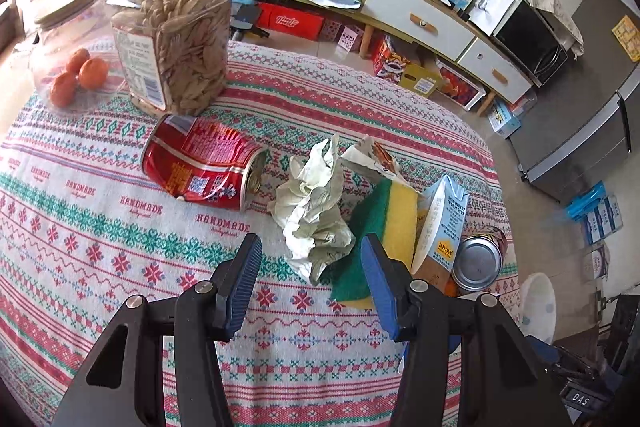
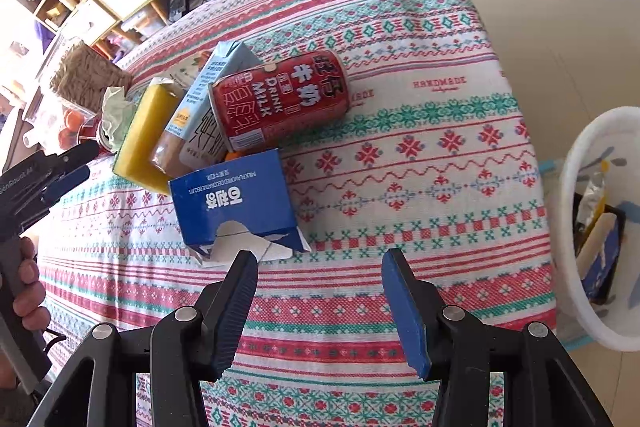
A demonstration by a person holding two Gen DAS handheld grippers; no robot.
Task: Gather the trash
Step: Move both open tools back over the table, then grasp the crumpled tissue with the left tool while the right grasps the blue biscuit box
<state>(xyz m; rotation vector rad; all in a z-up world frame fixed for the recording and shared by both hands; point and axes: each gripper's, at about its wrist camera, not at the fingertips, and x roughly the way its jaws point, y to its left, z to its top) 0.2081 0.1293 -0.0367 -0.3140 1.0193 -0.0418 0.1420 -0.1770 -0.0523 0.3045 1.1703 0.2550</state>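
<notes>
My left gripper [image 1: 310, 243] hangs open over the patterned tablecloth [image 1: 100, 227], and a crumpled white paper [image 1: 316, 215] lies just ahead between its fingertips, untouched by the pads. Left of the paper lies a dented red can [image 1: 204, 163]. To its right are a green-and-yellow sponge [image 1: 380, 223], a pale blue carton [image 1: 444, 223] and a red milk can [image 1: 478, 259] seen end-on. My right gripper [image 2: 318, 255] is open and empty. A torn blue box [image 2: 236, 203] lies just beyond its left finger. Behind the box are the red milk can [image 2: 280, 99], carton [image 2: 208, 99] and sponge [image 2: 144, 139].
A white bin [image 2: 568, 227] with some trash inside stands on the floor beside the table's right edge. A tall jar of seeds [image 1: 176, 39] and a jar of oranges [image 1: 72, 55] stand at the far left. A hand [image 2: 28, 287] holds the left gripper [image 2: 80, 163].
</notes>
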